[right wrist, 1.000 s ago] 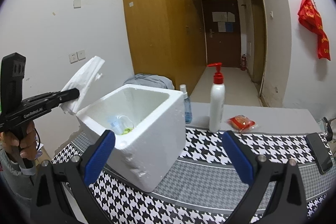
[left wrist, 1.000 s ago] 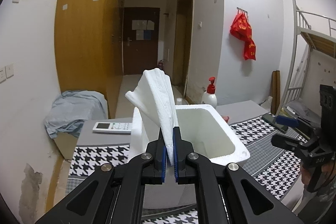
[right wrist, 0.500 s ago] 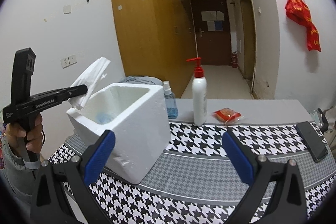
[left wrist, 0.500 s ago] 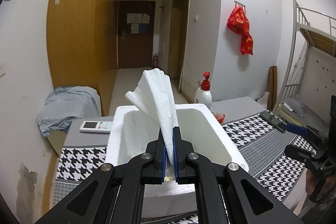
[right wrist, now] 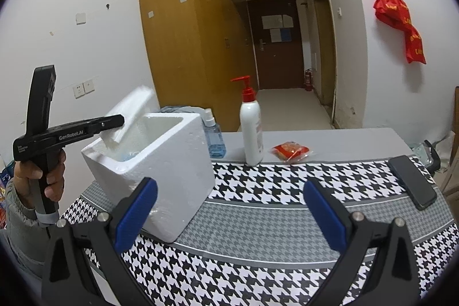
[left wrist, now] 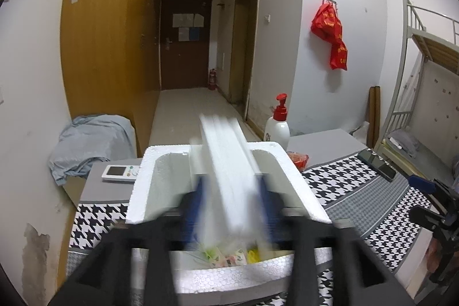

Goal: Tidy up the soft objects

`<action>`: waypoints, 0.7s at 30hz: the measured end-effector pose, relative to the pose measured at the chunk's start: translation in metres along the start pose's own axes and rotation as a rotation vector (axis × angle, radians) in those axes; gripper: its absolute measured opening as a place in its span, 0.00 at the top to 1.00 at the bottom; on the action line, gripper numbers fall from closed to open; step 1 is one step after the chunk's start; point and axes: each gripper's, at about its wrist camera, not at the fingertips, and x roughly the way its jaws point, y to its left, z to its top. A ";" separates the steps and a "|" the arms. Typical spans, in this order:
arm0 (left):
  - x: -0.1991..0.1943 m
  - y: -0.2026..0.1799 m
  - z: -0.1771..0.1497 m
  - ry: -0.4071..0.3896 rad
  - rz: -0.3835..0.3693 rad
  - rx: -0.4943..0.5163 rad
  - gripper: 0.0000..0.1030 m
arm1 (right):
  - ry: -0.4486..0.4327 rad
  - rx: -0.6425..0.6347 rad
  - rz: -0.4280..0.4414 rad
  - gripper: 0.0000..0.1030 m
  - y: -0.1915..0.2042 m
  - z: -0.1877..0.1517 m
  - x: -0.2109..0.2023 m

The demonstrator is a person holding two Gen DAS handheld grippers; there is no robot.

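A white foam box (left wrist: pixel 143 185) (right wrist: pixel 178 171) stands open on the houndstooth table cloth (right wrist: pixel 287 191). My left gripper (left wrist: pixel 229 200) hangs over its near rim, and its jaws are opening. A white folded soft sheet (left wrist: pixel 226 157) (right wrist: pixel 132 111) lies blurred between the parted blue pads and slants down into the box. Small colourful items (left wrist: pixel 229 254) lie on the box floor. In the right wrist view a hand holds the left gripper (right wrist: pixel 120 121) at the box's left edge. My right gripper (right wrist: pixel 229 205) stands open and empty, right of the box.
A white pump bottle (right wrist: pixel 251 131), a blue spray bottle (right wrist: pixel 213 139) and a red packet (right wrist: pixel 291 151) stand behind the box. A black phone (right wrist: pixel 413 181) lies at the right. A remote (left wrist: pixel 119 172) and a grey cloth (left wrist: pixel 89 139) are at the back left.
The left jaws, shut on the white sheet before, have parted. The sheet has sunk lower into the box. The left gripper has moved further over the box.
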 end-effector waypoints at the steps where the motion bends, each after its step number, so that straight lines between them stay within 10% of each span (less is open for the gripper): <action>1: -0.001 0.000 0.000 -0.011 0.017 0.003 0.23 | 0.001 0.002 -0.001 0.00 -0.001 0.000 -0.001; 7: -0.012 -0.002 0.000 -0.060 0.033 0.007 0.01 | -0.003 0.001 -0.009 0.00 0.001 0.000 -0.005; 21: -0.056 -0.008 -0.014 -0.144 0.068 -0.022 0.01 | -0.037 -0.002 -0.034 0.00 0.014 -0.002 -0.024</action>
